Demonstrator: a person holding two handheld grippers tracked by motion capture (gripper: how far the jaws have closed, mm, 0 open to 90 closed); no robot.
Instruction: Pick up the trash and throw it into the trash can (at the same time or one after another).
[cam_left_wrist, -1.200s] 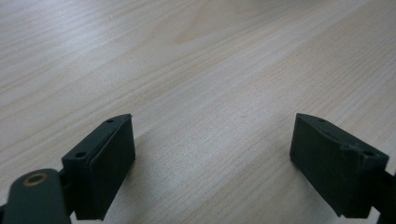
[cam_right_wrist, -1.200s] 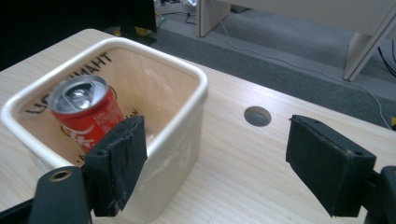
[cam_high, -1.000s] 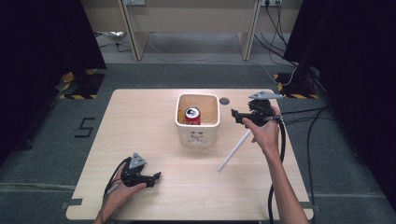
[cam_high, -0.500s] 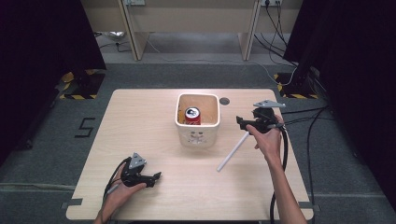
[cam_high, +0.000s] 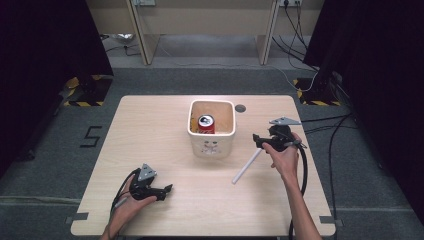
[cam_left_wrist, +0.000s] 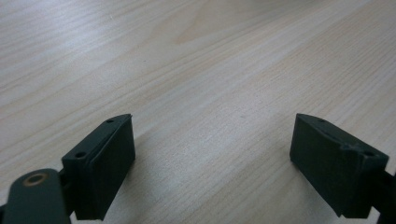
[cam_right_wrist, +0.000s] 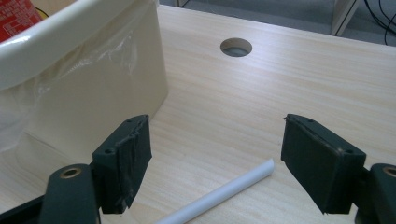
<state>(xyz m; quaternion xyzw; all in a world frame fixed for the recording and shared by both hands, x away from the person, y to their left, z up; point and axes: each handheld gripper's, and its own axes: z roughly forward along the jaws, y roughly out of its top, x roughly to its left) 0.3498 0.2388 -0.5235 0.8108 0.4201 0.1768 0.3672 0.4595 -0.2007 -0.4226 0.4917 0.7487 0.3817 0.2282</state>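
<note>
A cream bin stands at the table's middle with a red can upright inside it. A white tube lies flat on the wood to the bin's right. My right gripper hovers just above the tube's far end, open and pointing at the bin. In the right gripper view the tube lies low between the wide jaws of that gripper, with the bin wall at left and the can in the corner. My left gripper rests open near the front left, and its view has the left gripper empty over bare wood.
A round cable hole is cut in the table behind the bin's right corner, the same hole lying ahead of the right jaws. Cables trail from both grippers. Dark curtains flank the table on both sides.
My right gripper has drawn back from beside the bin's rim toward the person, coming lower over the tube's far end. The left gripper has stayed still.
</note>
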